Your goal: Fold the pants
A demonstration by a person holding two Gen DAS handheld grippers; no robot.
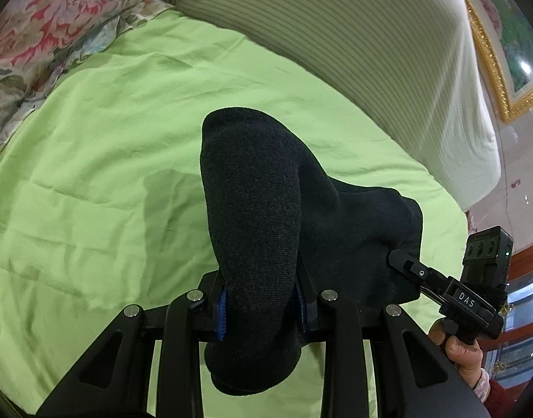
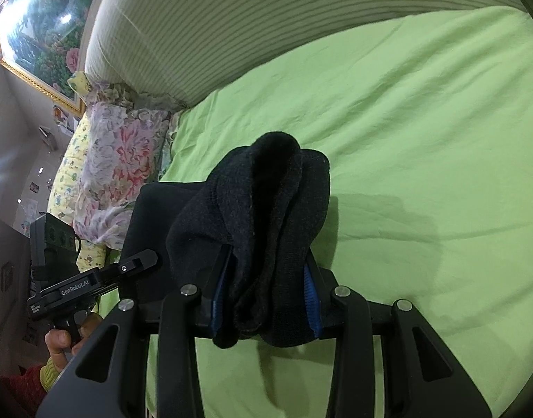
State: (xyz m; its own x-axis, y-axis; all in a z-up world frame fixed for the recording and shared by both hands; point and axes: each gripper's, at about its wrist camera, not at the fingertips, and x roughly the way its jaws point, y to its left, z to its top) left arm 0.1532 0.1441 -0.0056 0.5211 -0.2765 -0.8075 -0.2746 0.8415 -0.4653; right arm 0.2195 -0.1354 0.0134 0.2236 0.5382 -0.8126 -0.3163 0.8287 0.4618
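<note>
The black knit pants [image 1: 259, 216] hang bunched between both grippers above the green bed sheet [image 1: 92, 174]. My left gripper [image 1: 261, 310] is shut on one end of the pants, fabric bulging over and under its blue pads [image 1: 221, 317]. My right gripper [image 2: 266, 303] is shut on the other end of the pants [image 2: 266, 209], folds piled between its blue pads [image 2: 311, 299]. The right gripper also shows in the left wrist view [image 1: 402, 261], and the left gripper in the right wrist view [image 2: 144, 261]. Both fingertip pairs are hidden by cloth.
A striped cream bolster [image 1: 370, 52] lies along the bed's far side. A floral quilt [image 1: 40, 35] is heaped at one end, also in the right wrist view [image 2: 116, 167]. A gold-framed picture [image 1: 503, 52] hangs on the wall.
</note>
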